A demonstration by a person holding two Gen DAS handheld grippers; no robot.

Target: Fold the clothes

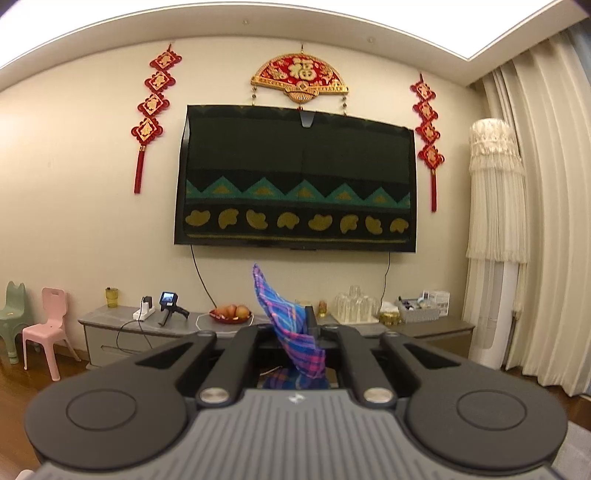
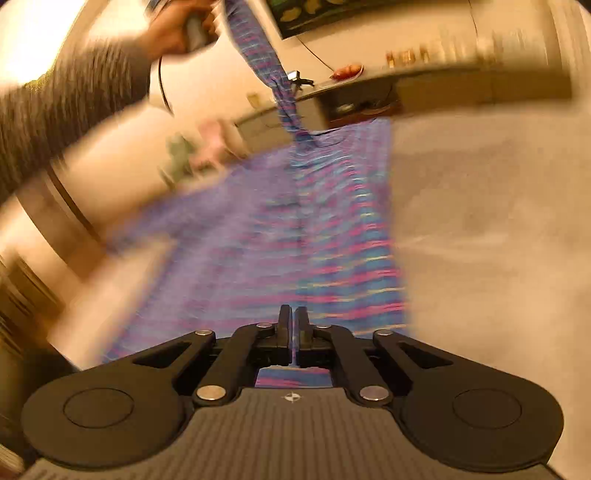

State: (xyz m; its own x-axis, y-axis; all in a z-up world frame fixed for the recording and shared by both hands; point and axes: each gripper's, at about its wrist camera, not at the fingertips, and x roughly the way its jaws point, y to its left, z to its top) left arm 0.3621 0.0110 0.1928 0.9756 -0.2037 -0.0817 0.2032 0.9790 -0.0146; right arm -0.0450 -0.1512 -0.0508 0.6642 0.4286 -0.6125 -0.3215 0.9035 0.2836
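A blue and pink plaid garment [image 2: 303,229] lies spread on a pale surface [image 2: 480,221] in the blurred right wrist view. One corner rises in a twisted strip [image 2: 266,62] to the hand-held left gripper [image 2: 199,29] at the top left. In the left wrist view my left gripper [image 1: 295,325] is shut on that plaid cloth [image 1: 280,306], which sticks up between the fingers. My right gripper [image 2: 294,325] has its jaws nearly together just above the garment's near edge; cloth shows below them, but I cannot tell if it is pinched.
A wall TV under a dark patterned cover [image 1: 295,177] faces the left gripper. Below it a grey cabinet [image 1: 110,332] carries a fruit plate [image 1: 231,314], glasses [image 1: 354,306] and a basket [image 1: 419,310]. Small pink [image 1: 44,328] and green [image 1: 13,314] chairs stand left; curtains [image 1: 546,221] hang right.
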